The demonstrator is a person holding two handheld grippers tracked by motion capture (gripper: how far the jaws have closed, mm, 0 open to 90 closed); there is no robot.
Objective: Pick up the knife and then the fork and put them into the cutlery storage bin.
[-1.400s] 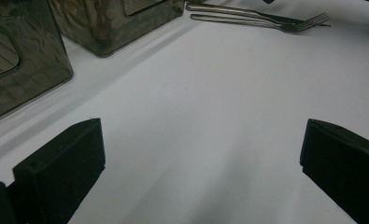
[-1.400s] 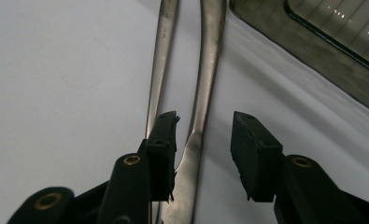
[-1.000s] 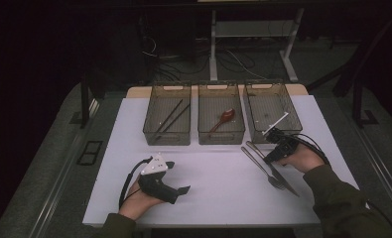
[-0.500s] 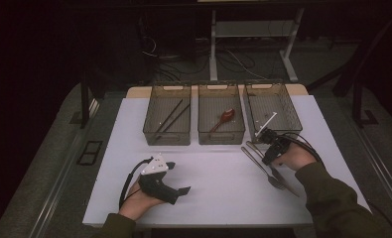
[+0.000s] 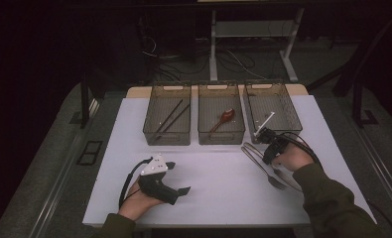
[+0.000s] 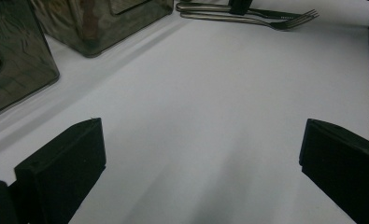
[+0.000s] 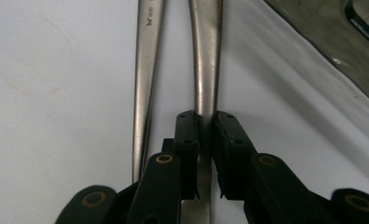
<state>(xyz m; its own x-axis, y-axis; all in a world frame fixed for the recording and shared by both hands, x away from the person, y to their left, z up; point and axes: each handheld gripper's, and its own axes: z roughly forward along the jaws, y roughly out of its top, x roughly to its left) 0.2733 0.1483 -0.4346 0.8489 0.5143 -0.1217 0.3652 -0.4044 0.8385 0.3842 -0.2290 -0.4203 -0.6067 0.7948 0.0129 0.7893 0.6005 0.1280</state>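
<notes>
A dark room with cables and metal legs lies behind your desk (image 5: pixel 134 124), which is covered by a white sheet. At its far edge stand three clear bins in a row: the left bin (image 5: pixel 167 115) holds dark chopsticks (image 5: pixel 169 117), the middle bin (image 5: pixel 221 114) a red-brown spoon (image 5: pixel 223 118), the right bin (image 5: pixel 273 109) a white utensil (image 5: pixel 266 122).

Your left claw (image 5: pixel 183 191) rests on the sheet at the near left, and its jaws stand spread wide with only bare sheet between them. It is well apart from the cutlery.

Your right claw (image 7: pixel 206 140) sits just in front of the right bin. Its jaws have just been closing, and they are now pressed onto the handle of the right-hand fork (image 7: pixel 205 56), which runs between the pads. The fork lies flat on the sheet. A second fork (image 7: pixel 147 70) lies just beside it on the left, nearly parallel and outside the grip. In the left gripper view both forks' tines (image 6: pixel 296 18) show side by side.
</notes>
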